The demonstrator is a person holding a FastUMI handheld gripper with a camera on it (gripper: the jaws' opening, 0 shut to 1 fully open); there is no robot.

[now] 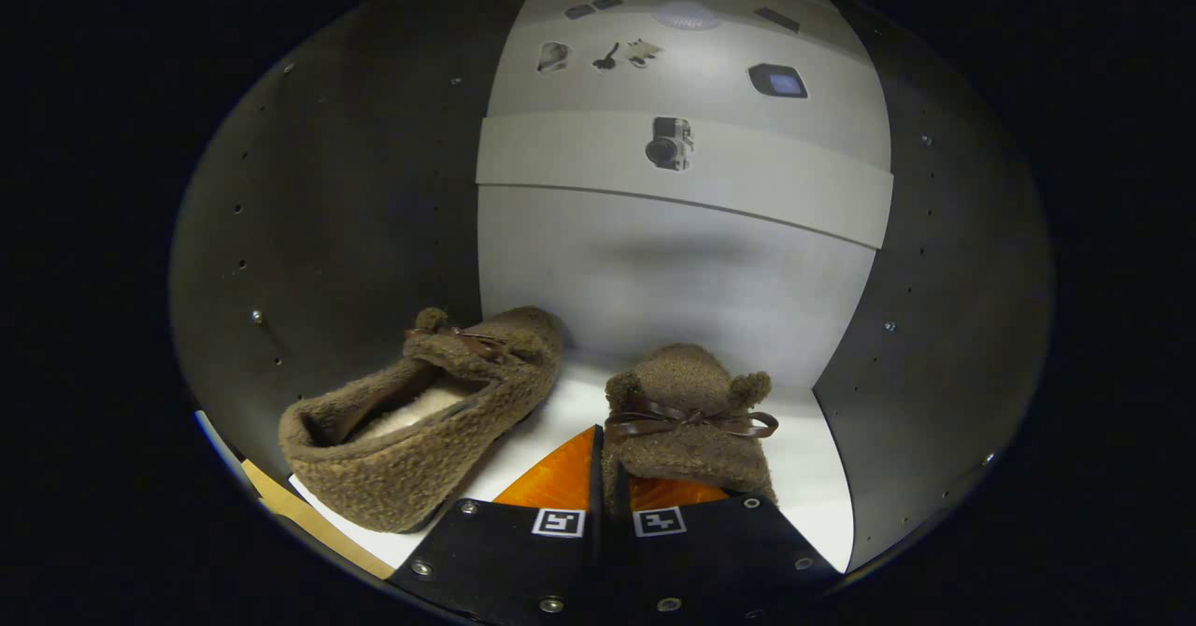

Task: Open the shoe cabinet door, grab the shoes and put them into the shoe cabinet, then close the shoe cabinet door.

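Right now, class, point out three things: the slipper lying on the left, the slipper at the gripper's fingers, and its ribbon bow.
Left slipper (420, 430), gripper view: fuzzy side wall.
Right slipper (687, 378), gripper view: toe top, ahead of the nearly closed fingers.
Ribbon bow (687, 418), gripper view: central knot.

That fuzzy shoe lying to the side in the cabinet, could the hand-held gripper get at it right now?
Probably not yet: the hand-held gripper looks shut on the other shoe. The side shoe lies beside it, unobstructed.
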